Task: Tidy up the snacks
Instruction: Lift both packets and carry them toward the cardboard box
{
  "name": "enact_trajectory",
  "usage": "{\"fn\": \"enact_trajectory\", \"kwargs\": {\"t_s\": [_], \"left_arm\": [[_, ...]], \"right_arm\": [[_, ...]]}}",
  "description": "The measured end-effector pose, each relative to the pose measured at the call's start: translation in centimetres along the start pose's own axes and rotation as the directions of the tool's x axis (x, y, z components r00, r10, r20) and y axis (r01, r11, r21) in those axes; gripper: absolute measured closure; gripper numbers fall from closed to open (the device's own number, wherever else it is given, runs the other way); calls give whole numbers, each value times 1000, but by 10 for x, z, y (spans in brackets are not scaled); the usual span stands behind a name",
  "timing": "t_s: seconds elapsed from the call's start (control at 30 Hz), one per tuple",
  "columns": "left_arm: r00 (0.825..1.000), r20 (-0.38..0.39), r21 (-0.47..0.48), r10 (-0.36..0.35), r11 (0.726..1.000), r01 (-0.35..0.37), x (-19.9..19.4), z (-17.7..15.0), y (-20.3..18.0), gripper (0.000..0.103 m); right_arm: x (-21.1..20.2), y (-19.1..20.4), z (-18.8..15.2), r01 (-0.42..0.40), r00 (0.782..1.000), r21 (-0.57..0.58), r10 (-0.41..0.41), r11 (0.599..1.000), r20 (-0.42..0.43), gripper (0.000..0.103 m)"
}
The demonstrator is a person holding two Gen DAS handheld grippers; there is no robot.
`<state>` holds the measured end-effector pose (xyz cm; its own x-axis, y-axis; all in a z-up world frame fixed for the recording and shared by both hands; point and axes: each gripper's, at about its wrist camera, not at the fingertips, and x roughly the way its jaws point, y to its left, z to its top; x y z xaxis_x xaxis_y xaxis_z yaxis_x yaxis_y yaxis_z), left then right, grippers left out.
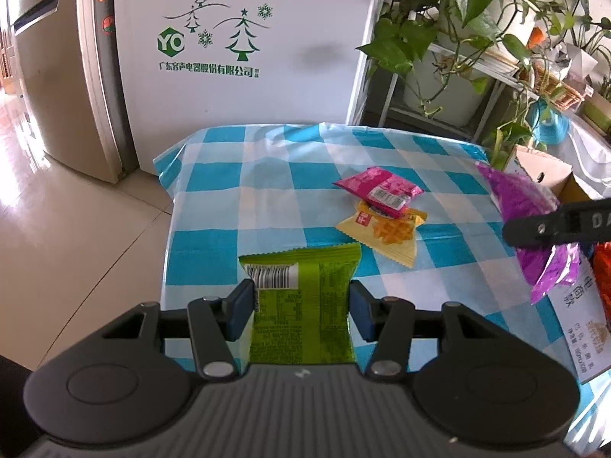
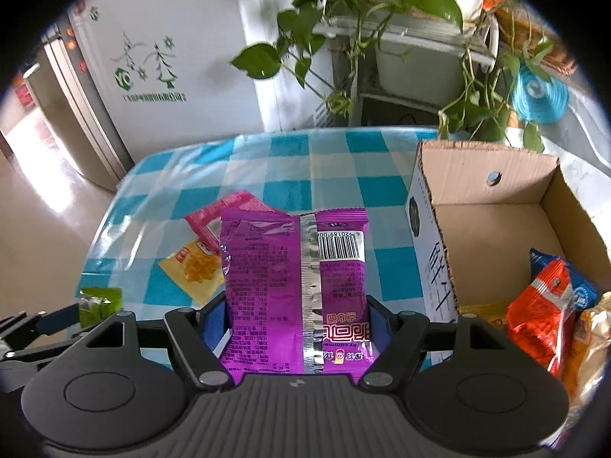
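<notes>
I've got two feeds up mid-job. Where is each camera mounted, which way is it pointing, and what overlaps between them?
Left wrist: sits on the left gripper, looking forward over the checkered tablecloth toward a white appliance; its fingers clamp a green snack packet; the right gripper's finger enters at right.
Right wrist: sits on the right gripper, facing the table and cardboard box; it clamps a purple snack packet; the left gripper shows at lower left.
Shared: pink packet, yellow waffle packet, both held packets, tablecloth, plants.
</notes>
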<state>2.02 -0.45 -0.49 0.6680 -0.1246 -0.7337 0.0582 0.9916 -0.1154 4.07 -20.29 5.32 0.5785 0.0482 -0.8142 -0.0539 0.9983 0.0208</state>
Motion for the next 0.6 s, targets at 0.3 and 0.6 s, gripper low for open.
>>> {"fn": "enact_trajectory", "kwargs": {"t_s": [0.3, 0.6], "left_arm": [[1000, 13, 9, -17, 1000, 17, -11, -1, -6, 51], [999, 33, 25, -39, 999, 39, -22, 3, -18, 51]], "right_arm": [[-40, -12, 5, -22, 995, -2, 22, 1000, 98, 25], [-65, -33, 6, -10, 988, 2, 9, 1000, 153, 25]]}}
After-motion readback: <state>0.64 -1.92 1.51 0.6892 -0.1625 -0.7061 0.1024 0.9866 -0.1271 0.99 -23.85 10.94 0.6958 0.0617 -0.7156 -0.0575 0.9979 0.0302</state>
